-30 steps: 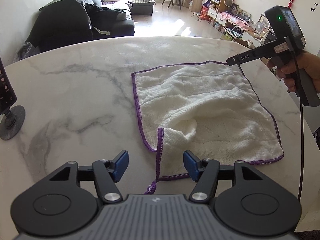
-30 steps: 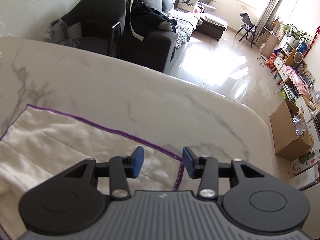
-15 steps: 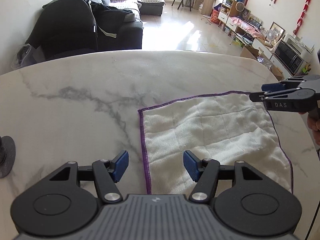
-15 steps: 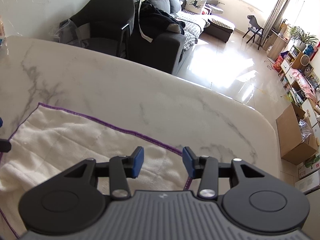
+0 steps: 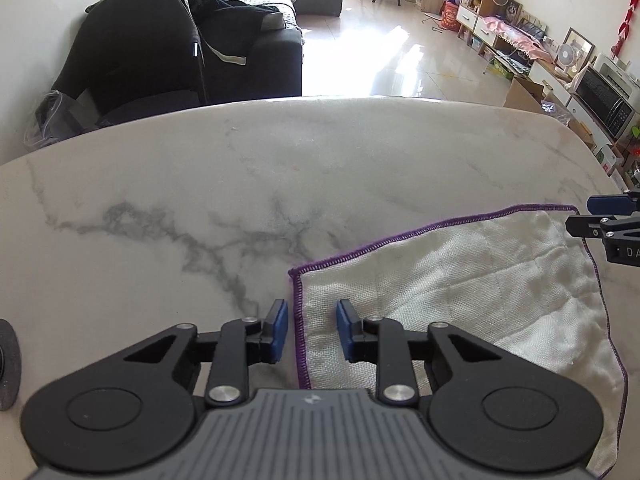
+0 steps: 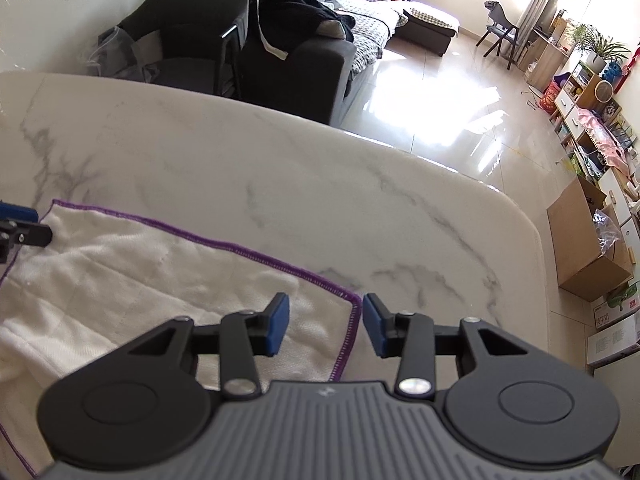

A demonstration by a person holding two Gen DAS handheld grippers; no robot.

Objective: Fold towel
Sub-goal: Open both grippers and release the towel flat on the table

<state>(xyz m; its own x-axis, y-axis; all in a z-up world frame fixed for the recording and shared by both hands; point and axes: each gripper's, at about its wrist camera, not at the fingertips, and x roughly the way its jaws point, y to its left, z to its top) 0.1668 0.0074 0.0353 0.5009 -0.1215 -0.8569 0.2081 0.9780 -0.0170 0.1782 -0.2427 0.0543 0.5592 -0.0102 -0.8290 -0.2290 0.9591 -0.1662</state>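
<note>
Left wrist view: the left gripper [image 5: 310, 330] is seen low over the desk [image 5: 240, 200], its blue pads set apart on either side of the towel's near-left purple hem. The jaws have just been closing; a gap is left between the pads, and the towel [image 5: 460, 300] lies under and between them without being pinched. The towel, white with purple stitching, is spread flat on the marble desk, its left corner just ahead of the pads. At the towel's far right corner the tip of the right gripper [image 5: 600, 216] is seen, just above the hem.

Right wrist view: the right gripper [image 6: 324, 326] is held over the towel's [image 6: 140, 280] right corner, the left pad over the cloth and the right pad over bare desk [image 6: 320, 200]. Its jaws have also just been closing a little and stand partly open, with the hem below the gap and nothing gripped. At the far left edge the left gripper's [image 6: 16, 224] tip is seen at the towel's other corner.

Beyond the desk a dark sofa [image 6: 300, 52] with clothes on it, a shining floor [image 6: 440, 100], a cardboard box [image 6: 588, 248] and shelves [image 5: 500, 12] are seen.
</note>
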